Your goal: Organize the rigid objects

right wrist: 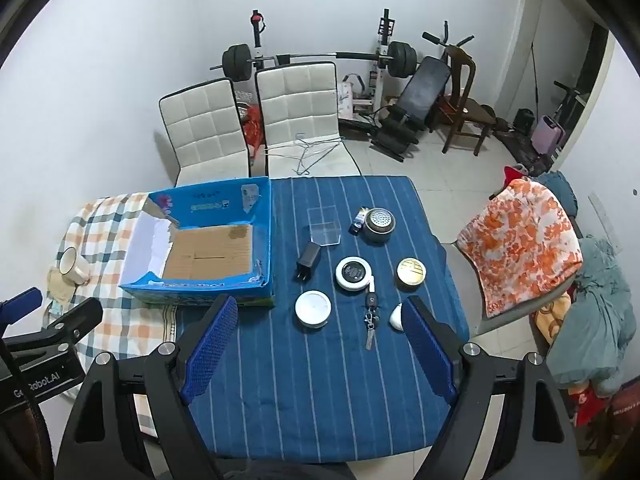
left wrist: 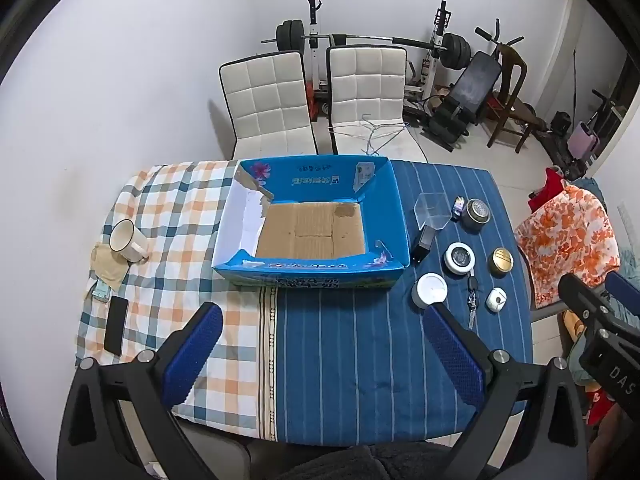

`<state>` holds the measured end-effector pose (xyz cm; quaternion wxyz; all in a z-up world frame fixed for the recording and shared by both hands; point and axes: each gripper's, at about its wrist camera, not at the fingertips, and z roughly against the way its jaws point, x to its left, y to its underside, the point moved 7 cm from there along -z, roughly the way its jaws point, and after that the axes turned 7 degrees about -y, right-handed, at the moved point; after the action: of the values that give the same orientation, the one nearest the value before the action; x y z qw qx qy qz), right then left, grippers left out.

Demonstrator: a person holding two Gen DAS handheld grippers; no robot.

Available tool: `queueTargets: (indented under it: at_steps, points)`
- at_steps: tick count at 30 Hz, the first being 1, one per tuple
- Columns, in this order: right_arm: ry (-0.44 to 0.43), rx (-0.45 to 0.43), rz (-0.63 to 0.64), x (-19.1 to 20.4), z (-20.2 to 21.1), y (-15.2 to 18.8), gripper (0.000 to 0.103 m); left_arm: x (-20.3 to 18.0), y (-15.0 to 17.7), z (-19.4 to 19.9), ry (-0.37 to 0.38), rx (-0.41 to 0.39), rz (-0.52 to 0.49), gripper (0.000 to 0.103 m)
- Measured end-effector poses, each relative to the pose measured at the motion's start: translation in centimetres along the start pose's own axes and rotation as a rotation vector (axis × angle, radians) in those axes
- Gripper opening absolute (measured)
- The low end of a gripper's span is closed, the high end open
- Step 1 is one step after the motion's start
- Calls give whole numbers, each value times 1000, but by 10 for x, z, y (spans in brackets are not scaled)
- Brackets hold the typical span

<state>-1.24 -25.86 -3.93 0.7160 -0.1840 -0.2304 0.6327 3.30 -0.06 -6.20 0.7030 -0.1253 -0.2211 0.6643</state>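
An empty blue cardboard box point(left wrist: 312, 268) point(right wrist: 200, 290) stands open on the table. To its right on the blue striped cloth lie a clear plastic box point(right wrist: 324, 225), a black charger point(right wrist: 307, 264), a white round jar point(right wrist: 313, 308), a black-and-white round tin point(right wrist: 353, 274), a gold-lidded tin point(right wrist: 411, 274), a dark metal pot point(right wrist: 378, 224), a key fob with keys point(right wrist: 371, 320) and a small white case point(right wrist: 396, 317). My left gripper point(left wrist: 322, 344) is open and empty above the table's near edge. My right gripper point(right wrist: 318, 340) is open and empty, above the cloth just short of the jar and keys.
A white mug point(left wrist: 128, 241) and a black phone point(left wrist: 116, 324) lie on the checked cloth at the left. Two white chairs point(left wrist: 268, 104) stand behind the table. A chair with an orange floral cloth point(right wrist: 520, 240) stands at the right. Gym gear fills the back.
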Motion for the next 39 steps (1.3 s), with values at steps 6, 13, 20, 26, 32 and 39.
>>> queueTargets:
  at_steps: [6, 13, 20, 26, 32, 39]
  points:
    - [-5, 22, -6, 3, -5, 5, 86, -1, -4, 3, 3, -14, 7, 103]
    - [-11, -9, 16, 7, 7, 3, 86, -1, -9, 8, 12, -19, 12, 103]
    - [-10, -21, 16, 7, 12, 1, 86, -2, -12, 10, 19, -21, 18, 103]
    - [-9, -25, 17, 7, 14, -1, 86, -1, -14, 12, 18, -26, 34, 103]
    - [-6, -40, 20, 6, 18, -2, 86, -1, -15, 13, 17, -29, 36, 103]
    - [-4, -43, 21, 5, 19, -3, 86, -2, -15, 15, 16, -30, 36, 103]
